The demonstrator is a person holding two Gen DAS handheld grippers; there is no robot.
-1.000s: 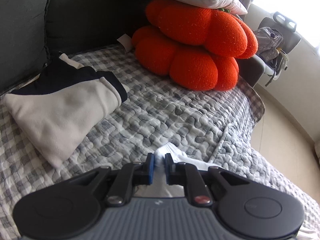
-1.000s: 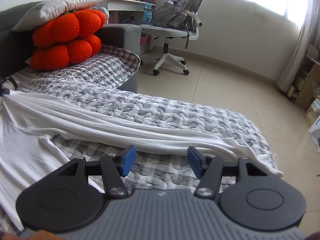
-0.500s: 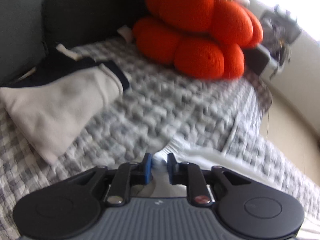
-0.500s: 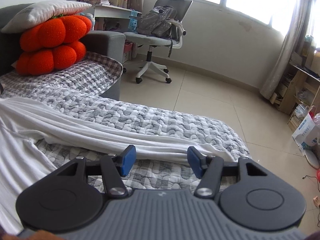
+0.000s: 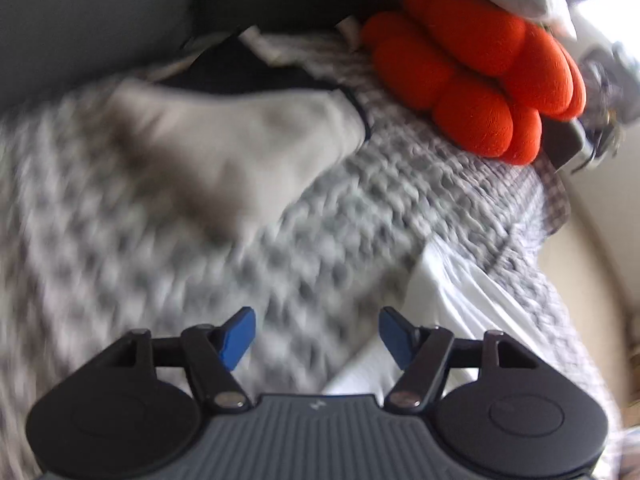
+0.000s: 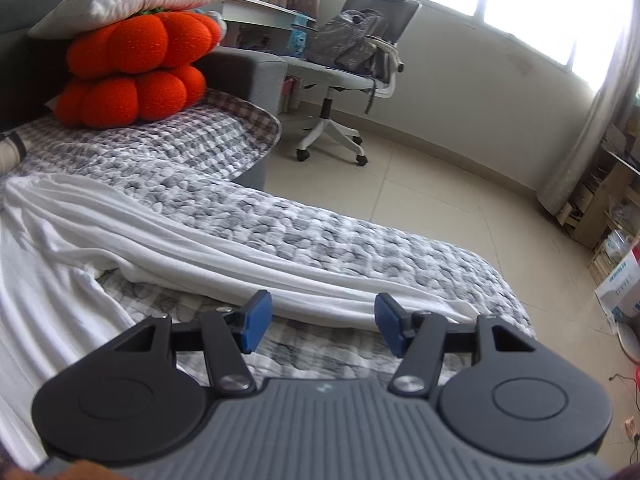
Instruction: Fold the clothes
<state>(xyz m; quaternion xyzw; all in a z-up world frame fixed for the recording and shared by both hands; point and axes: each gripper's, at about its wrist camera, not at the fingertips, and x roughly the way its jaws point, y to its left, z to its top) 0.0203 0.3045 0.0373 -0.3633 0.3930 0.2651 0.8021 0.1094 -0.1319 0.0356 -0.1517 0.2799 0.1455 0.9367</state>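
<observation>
**White garment let go, half folded, on the quilted sofa**

The white garment (image 6: 168,248) lay spread on the grey quilt (image 6: 320,236) of the sofa, one long side turned over onto itself in a thick rolled band. That band ran from the back of the seat, near the orange cushions (image 6: 136,72), out toward the front edge by the floor, so the cloth's long axis lay along the seat's length, its far end pointing at the open room. I judged the fold had been laid that way to narrow the piece before shortening it.

The left claw (image 5: 316,334) was opening, its blue pads apart with only blurred quilt between them; a corner of the white cloth (image 5: 444,292) sat just beside its right pad, not gripped. It looked like a release after setting that end down.

The right claw (image 6: 320,320) hovered with its pads apart over the near edge of the folded band, holding nothing, well placed, I thought, to take the hem next.

Farther back a beige and navy garment (image 5: 248,136) lay already folded against the backrest, kept clear of the working area. A white pillow (image 6: 120,0) capped the cushions, and an office chair (image 6: 352,64) stood on the tiles beyond.
</observation>
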